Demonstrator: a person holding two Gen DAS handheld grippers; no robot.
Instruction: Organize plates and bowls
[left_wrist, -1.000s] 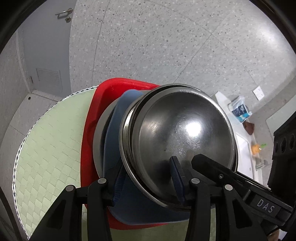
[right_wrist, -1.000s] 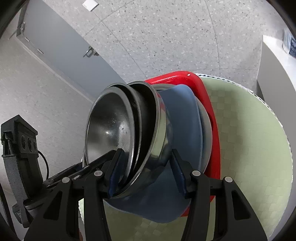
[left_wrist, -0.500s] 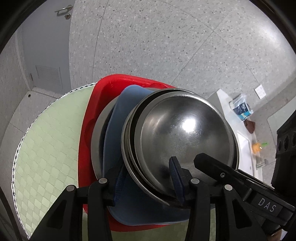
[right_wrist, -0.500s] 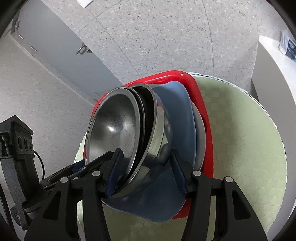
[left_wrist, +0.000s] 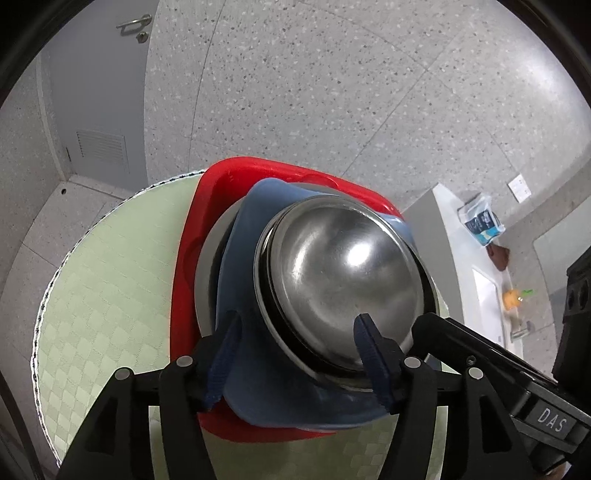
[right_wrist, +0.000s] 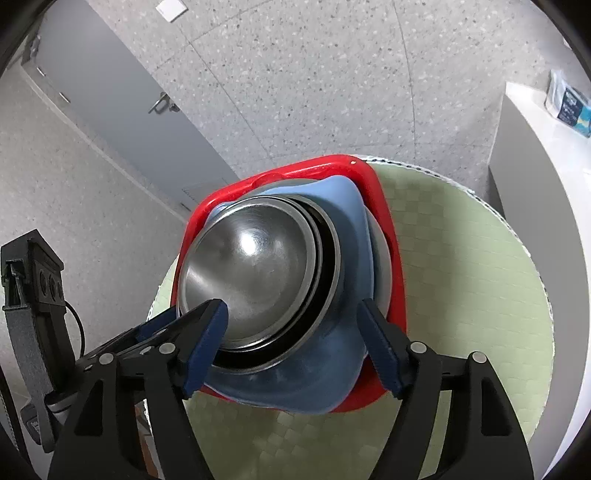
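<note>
Several nested steel bowls (left_wrist: 343, 273) lie in a blue dish (left_wrist: 251, 229) on a steel plate (left_wrist: 207, 266), all inside a red tray (left_wrist: 184, 258). My left gripper (left_wrist: 299, 354) straddles the near rim of the stack. Its jaws are opening, and the pads stand off the rim. My right gripper (right_wrist: 293, 325) straddles the same bowls (right_wrist: 251, 266) and blue dish (right_wrist: 351, 221) from the other side. Its jaws are opening too, with the pads apart from the metal. The red tray (right_wrist: 391, 236) rings the stack.
The tray sits near the far edge of a round green chequered table (left_wrist: 92, 295) (right_wrist: 461, 277). A white counter (right_wrist: 535, 184) with a blue packet (left_wrist: 480, 221) stands to the right. A grey door (left_wrist: 92, 92) and speckled floor lie beyond.
The stack was held tilted up between both grippers; it now lies flat in the red tray. Both pairs of jaws have widened off its rim.
</note>
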